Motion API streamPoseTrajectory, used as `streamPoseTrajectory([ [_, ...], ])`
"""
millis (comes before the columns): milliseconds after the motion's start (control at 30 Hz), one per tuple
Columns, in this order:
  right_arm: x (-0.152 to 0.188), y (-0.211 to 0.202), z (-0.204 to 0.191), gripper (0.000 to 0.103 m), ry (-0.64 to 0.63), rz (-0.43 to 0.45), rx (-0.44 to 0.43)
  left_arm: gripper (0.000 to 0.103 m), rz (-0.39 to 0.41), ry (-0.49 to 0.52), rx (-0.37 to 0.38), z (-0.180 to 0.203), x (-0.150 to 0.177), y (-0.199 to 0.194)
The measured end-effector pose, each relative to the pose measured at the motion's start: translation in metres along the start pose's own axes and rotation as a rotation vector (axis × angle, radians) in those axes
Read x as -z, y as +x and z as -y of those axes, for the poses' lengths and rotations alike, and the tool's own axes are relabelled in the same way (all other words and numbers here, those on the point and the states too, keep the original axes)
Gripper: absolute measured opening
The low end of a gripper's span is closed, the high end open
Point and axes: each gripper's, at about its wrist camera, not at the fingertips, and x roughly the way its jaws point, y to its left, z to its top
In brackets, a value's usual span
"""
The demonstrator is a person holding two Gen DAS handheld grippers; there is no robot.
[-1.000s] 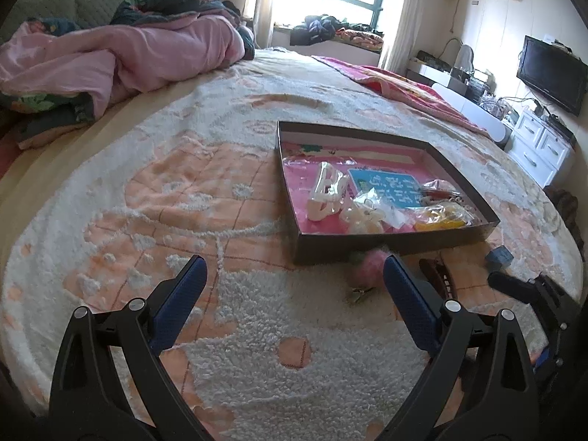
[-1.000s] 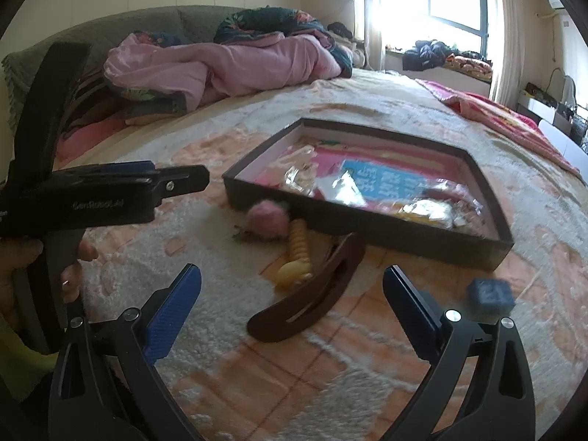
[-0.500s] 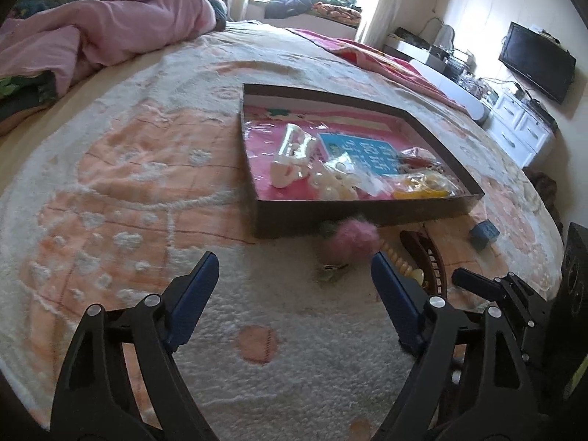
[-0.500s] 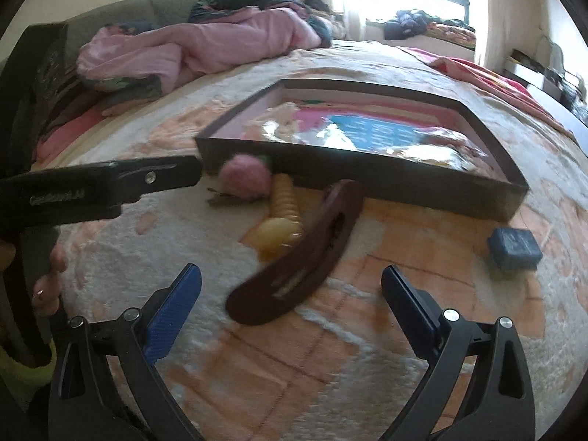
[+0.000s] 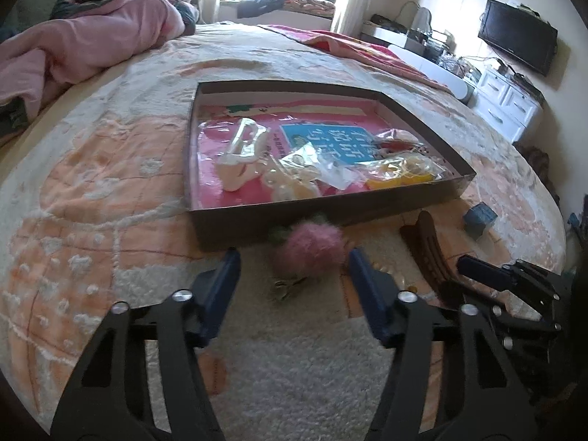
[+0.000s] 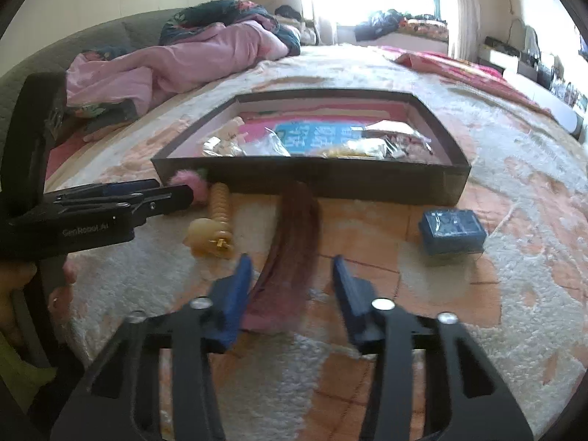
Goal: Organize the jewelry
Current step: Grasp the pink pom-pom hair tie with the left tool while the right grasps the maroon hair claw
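A shallow dark box (image 5: pixel 294 217) lined in pink lies on the bed and holds several bagged trinkets. A fluffy pink pom-pom clip (image 5: pixel 312 246) lies in front of the box, between the tips of my open left gripper (image 5: pixel 292 261). A long brown hair clip (image 6: pixel 294 228) lies before the box; my open right gripper (image 6: pixel 292 268) straddles its near end. A yellow ribbed clip (image 6: pixel 217 224) lies to the left of it. A small blue box (image 6: pixel 452 231) sits to the right.
The bed cover (image 5: pixel 92 191) is a fuzzy peach and white blanket. A pink duvet (image 5: pixel 73 47) is piled at the far left. A TV (image 5: pixel 520 40) and white drawers (image 5: pixel 507 106) stand beyond the bed's right edge.
Both grippers have moved forward and down and have narrowed. The left now brackets the pink pom-pom clip; the right now brackets the near end of the brown hair clip.
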Motion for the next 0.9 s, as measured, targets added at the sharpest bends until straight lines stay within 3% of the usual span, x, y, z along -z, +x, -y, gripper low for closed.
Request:
streamPoseTrajectory([
  [233,-0.01,0.013,0.003,0.029,0.007,-0.028,-0.065,0.046,-0.015,0.005,0.016,0.003,-0.001,0.01],
  [400,-0.017,0.025,0.0,0.034,-0.009,-0.056,-0.071,0.045,-0.019,-0.012,0.031,0.0,-0.003,0.015],
  [467,-0.018,0.029,-0.003,0.037,-0.022,-0.052,-0.066,0.034,-0.019,-0.012,0.028,0.0,-0.004,0.016],
  [633,-0.026,0.041,-0.01,0.042,-0.048,-0.05,-0.044,0.033,-0.023,0.006,0.007,0.004,-0.003,0.017],
  [667,-0.027,0.043,-0.011,0.042,-0.053,-0.052,-0.039,0.033,-0.021,0.012,0.002,0.005,-0.002,0.016],
  [733,-0.029,0.044,-0.013,0.031,-0.061,-0.049,-0.051,0.032,-0.015,0.02,-0.006,0.006,-0.002,0.015],
  [900,-0.029,0.037,-0.012,0.031,-0.059,-0.022,-0.074,0.026,0.008,0.012,-0.003,0.006,-0.003,0.006],
])
